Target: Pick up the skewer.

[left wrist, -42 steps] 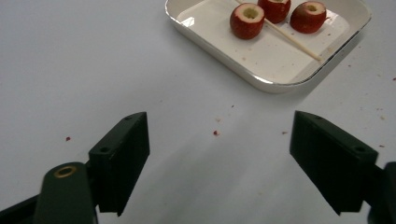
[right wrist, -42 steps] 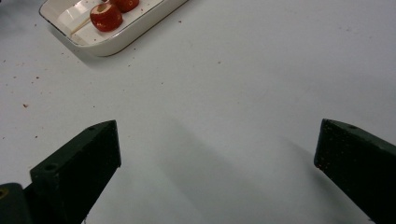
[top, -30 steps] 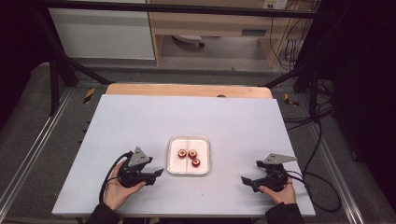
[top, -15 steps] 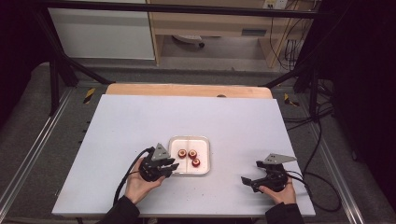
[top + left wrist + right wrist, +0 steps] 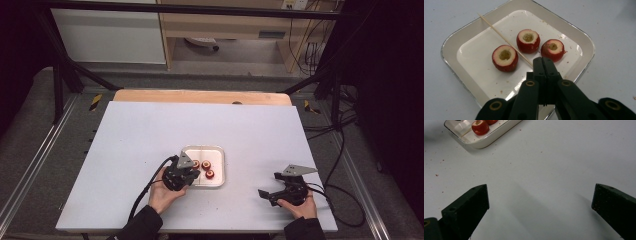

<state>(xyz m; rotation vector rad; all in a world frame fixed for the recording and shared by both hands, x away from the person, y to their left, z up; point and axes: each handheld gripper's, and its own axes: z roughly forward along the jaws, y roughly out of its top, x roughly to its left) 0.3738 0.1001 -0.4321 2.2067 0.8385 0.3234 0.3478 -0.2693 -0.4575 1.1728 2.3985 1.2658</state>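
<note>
Left claw [image 5: 543, 60] now at tray [image 5: 454, 42]

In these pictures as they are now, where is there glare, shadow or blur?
Left gripper view: glare patches on the glossy tray, the fruits sharp, the gripper near the lens soft. Right gripper view: the gripper throws soft shadows on the table. High view: the table is evenly lit, the surroundings dark.
</note>
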